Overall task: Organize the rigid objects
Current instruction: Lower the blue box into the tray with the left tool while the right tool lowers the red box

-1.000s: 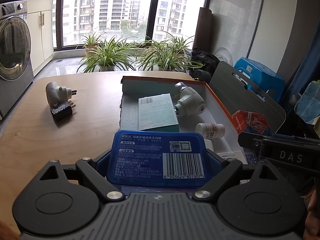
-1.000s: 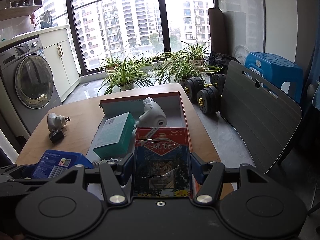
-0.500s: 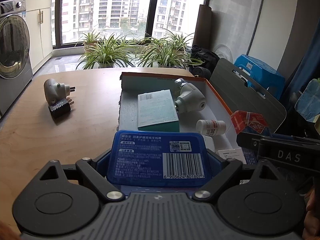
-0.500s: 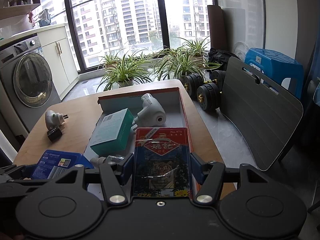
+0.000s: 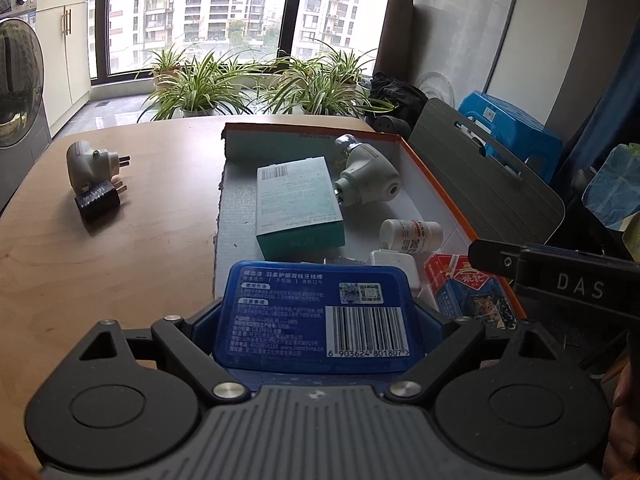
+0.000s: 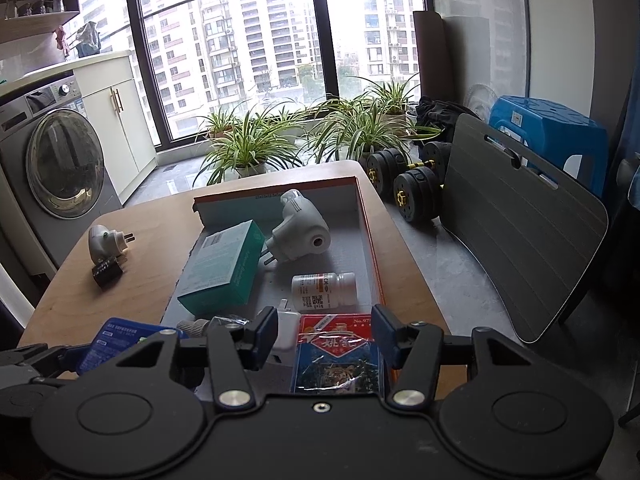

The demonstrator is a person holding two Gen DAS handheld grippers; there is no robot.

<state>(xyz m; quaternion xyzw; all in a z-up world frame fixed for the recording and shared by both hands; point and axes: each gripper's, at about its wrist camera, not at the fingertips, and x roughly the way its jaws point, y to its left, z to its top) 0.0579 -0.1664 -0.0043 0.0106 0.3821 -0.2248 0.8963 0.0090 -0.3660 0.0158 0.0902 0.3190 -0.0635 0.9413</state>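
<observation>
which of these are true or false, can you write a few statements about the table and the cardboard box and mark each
1. The left gripper holds a blue box with a barcode. True.
2. The white pill bottle stands upright. False: it lies on its side in the cardboard box.
3. A white plug and a black plug lie on the table, outside the cardboard box. True.
4. The teal carton lies on the bare table. False: it is inside the cardboard box.
</observation>
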